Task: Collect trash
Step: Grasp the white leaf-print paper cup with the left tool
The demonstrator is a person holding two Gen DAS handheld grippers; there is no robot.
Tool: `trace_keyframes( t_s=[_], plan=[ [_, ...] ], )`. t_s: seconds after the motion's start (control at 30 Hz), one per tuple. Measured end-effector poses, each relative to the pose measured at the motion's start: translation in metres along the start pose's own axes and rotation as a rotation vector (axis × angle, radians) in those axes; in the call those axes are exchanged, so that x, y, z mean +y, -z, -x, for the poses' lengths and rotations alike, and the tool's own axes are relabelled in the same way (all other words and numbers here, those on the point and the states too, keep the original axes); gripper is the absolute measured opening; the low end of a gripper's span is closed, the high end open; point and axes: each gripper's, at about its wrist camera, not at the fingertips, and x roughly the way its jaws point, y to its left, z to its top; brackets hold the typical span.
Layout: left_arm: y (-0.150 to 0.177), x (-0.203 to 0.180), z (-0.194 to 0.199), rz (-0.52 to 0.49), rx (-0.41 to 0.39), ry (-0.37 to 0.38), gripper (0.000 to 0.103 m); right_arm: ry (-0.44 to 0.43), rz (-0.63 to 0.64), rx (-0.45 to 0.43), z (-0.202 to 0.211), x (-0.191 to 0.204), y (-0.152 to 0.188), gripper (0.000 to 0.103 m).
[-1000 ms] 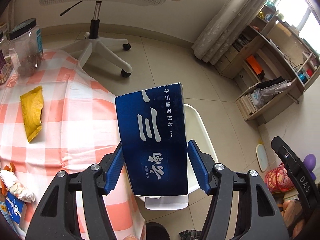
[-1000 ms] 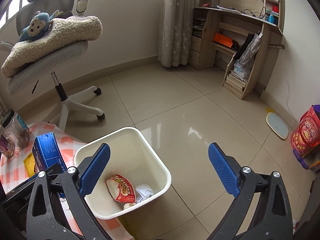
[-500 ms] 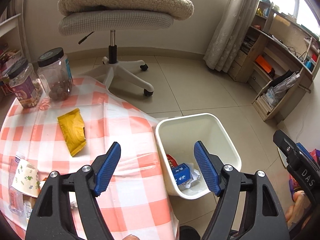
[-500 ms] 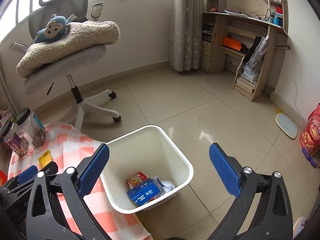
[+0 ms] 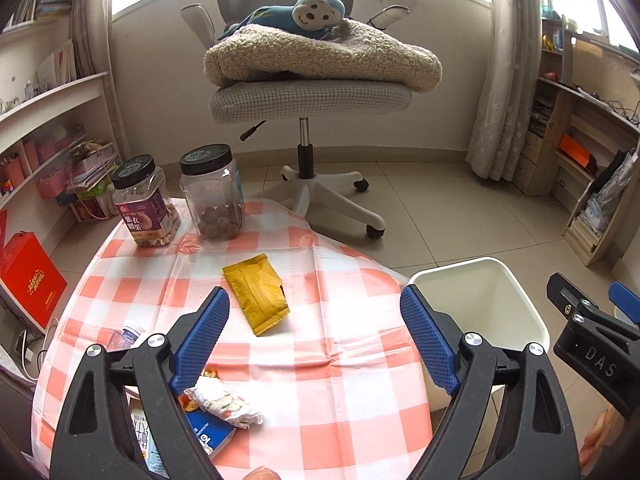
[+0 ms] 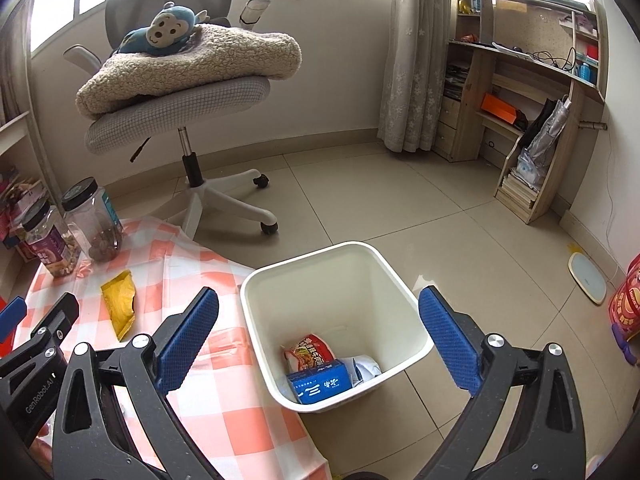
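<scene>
Left wrist view looks down over the table (image 5: 352, 408), draped in a pink-and-white checked cloth. Left of the left tool (image 5: 316, 340) and partly under its near arm lie a clear plastic bottle (image 5: 120, 336), a blue-and-white carton (image 5: 208, 436) and a crumpled white wrapper (image 5: 224, 400). Farther ahead and to the left stand two dark-lidded jars (image 5: 144, 204) at the table's far edge. Straight ahead, just beyond the tips, a yellow snack packet (image 5: 260, 296) lies flat on the cloth. The left tool's jaws are opening with nothing between them. Right of its right finger sits the white bin (image 5: 532, 320) on the floor beside the table, and beyond that the black body of the other tool shows at the frame's edge. An office chair (image 5: 308, 100) with a fleece blanket and a plush monkey stands behind the table.

In the right wrist view the yellow packet (image 6: 118, 308) lies left of the right tool (image 6: 320, 344), whose jaws stand wide apart and empty. Between its fingers and below them the bin (image 6: 416, 344) holds a blue box (image 6: 320, 386), a red snack bag (image 6: 310, 350) and crumpled white paper (image 6: 366, 366). A small pale oval object (image 6: 588, 282) lies on the floor to the right.
</scene>
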Motion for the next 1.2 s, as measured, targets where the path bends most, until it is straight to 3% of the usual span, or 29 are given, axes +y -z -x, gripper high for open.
trace_keyframes(
  t_s=[0.77, 0.97, 1.2],
  plan=[
    [0.019, 0.094, -0.014, 0.077, 0.14, -0.115, 0.086, -0.116, 0.157, 0.049, -0.005, 0.103, 0.013, 0.096],
    [0.028, 0.124, -0.036, 0.075, 0.261, -0.142, 0.086, -0.142, 0.182, 0.075, -0.011, 0.126, 0.017, 0.096],
    [0.045, 0.159, -0.084, 0.038, 0.512, -0.085, 0.086, -0.171, 0.229, 0.131, -0.022, 0.148, 0.024, 0.096]
  ],
)
